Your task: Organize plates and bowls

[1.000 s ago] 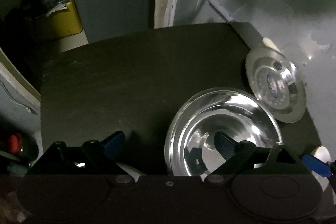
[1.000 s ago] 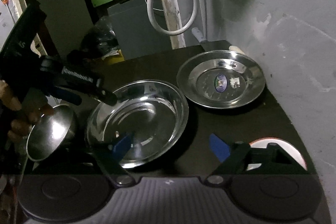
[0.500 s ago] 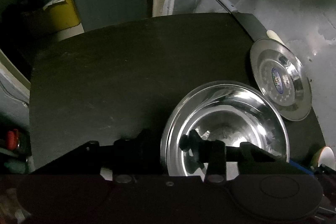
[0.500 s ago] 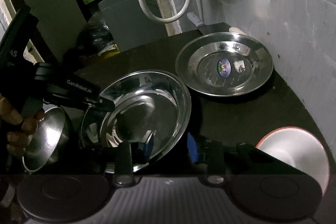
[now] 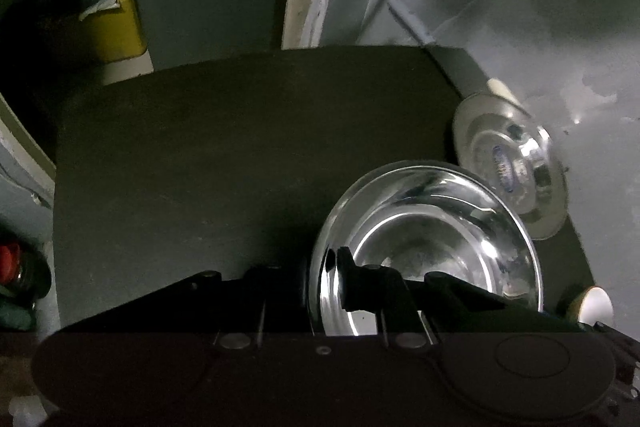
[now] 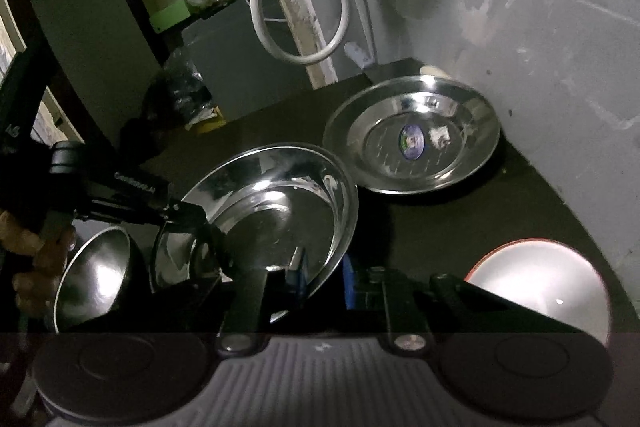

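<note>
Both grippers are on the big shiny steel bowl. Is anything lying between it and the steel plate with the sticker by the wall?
Nothing visible. Only bare black tabletop separates the large shiny steel bowl from the stickered steel plate. The white red-rimmed bowl sits off to the side.

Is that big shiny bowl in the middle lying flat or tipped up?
Tipped: in the right wrist view the big steel bowl leans, far rim raised off the dark table, near rim low.

A white hose [image 6: 280, 23] hangs in a loop against a grey wall [image 6: 540, 7] behind the dark tabletop [image 5: 224, 147], with a yellow container [image 5: 118, 31] off to the side.
</note>
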`<state>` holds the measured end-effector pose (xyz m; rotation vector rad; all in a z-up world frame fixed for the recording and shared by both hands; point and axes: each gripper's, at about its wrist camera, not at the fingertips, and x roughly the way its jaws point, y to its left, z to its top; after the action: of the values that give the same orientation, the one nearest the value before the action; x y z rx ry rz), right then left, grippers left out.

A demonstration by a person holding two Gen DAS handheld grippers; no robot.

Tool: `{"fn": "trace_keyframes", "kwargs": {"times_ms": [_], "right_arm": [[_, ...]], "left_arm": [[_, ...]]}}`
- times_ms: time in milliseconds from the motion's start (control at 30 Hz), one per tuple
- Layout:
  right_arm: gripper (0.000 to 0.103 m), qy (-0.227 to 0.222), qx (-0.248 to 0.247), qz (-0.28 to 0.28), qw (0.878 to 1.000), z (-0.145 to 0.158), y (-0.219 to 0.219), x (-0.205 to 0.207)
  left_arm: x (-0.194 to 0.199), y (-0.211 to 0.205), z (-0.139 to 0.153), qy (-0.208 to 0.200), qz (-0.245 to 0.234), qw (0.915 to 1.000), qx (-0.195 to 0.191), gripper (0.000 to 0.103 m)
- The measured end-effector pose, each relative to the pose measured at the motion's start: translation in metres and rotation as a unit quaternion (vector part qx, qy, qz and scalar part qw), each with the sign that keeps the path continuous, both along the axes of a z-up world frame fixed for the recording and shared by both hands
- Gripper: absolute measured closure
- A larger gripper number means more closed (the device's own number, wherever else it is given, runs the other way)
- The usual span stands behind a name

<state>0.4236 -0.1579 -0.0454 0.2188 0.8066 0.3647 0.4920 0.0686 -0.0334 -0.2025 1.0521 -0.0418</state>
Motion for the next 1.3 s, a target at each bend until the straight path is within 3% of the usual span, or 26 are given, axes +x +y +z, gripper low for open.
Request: {"fn": "trace_keyframes", "kwargs": {"times_ms": [267,533,800,1033,1300], "right_arm": [[0.084,-0.024,0.009,0.002,1.000,0.020,-0.012,-0.022],[0.084,-0.038,0.004,0.029,0.999,0.041,-0.020,-0.064],[0.084,-0.031,-0.014,0.061,0.998,0.050,-0.023,-0.115],[0.084,-0.013,-0.022,0.090,0.996,0.045,-0.012,-0.146],[0.083,-0.010,-0.029,0.121,0.992,0.043,0.010,-0.156]], "left_arm": [[-0.039,-0.008,0.031,-0.050,0.001,0.9987,-0.007,0.088],[-0.108,-0.008,0.037,-0.068,0.030,0.9967,-0.033,0.088],[-0.176,-0.005,0.030,-0.046,0.067,0.9943,-0.070,0.088],[-0.220,0.005,0.022,-0.025,0.089,0.9934,-0.068,0.088],[-0.236,0.020,0.011,-0.016,0.126,0.9906,-0.051,0.088]]}}
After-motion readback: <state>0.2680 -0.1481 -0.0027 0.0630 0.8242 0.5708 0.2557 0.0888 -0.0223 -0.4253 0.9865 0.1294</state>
